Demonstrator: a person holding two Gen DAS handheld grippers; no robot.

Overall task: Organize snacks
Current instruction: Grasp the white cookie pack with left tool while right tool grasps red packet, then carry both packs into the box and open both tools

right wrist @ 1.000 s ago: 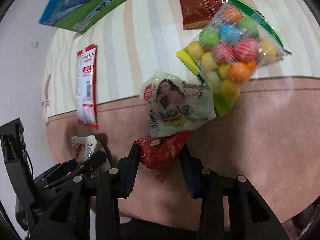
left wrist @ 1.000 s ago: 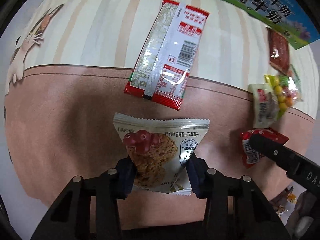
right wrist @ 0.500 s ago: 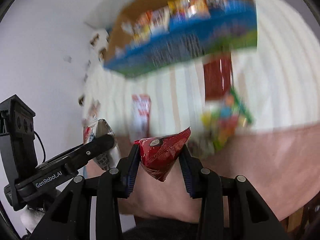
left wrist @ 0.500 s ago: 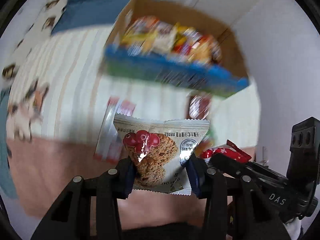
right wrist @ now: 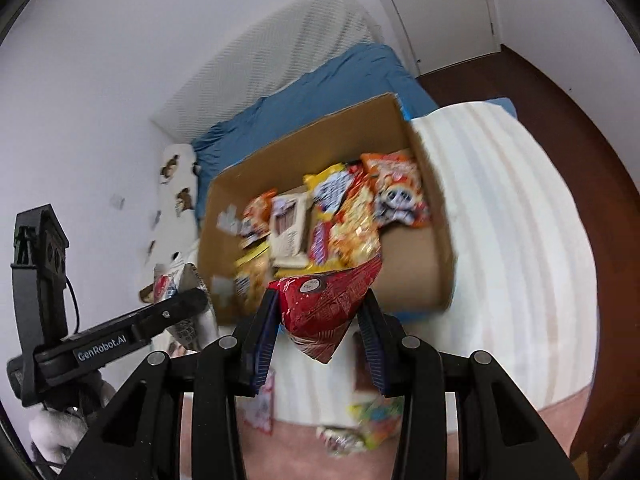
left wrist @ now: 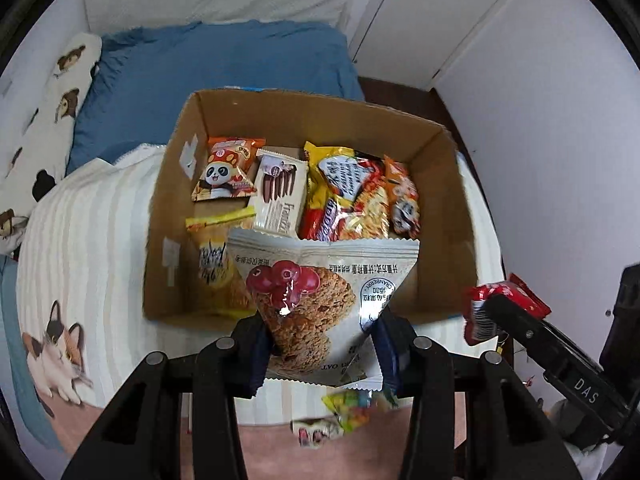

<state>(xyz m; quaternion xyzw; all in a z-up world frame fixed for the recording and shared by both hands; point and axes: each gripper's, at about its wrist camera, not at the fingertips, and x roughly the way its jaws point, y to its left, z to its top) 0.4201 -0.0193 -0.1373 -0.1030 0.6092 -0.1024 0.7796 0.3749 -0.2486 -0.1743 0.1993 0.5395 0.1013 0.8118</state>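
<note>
Now that both arms have swung up off the blanket, L gripper (left wrist: 320, 344) pinches the oat bar pack (left wrist: 316, 300) & R gripper (right wrist: 318, 334) the red packet (right wrist: 326, 312), both just short of the cardboard box (left wrist: 452, 208); drop-in looks next.

Brown cardboard box (left wrist: 452, 208) ahead of the left gripper (left wrist: 320, 344), white oat-bar packet (left wrist: 320, 280) with red cranberries between its fingers, glossy red packet (right wrist: 324, 304) in the right gripper (right wrist: 320, 332), cream-striped blanket (left wrist: 84, 216) with a calico cat print, blue bedding (left wrist: 208, 64) beyond.
</note>
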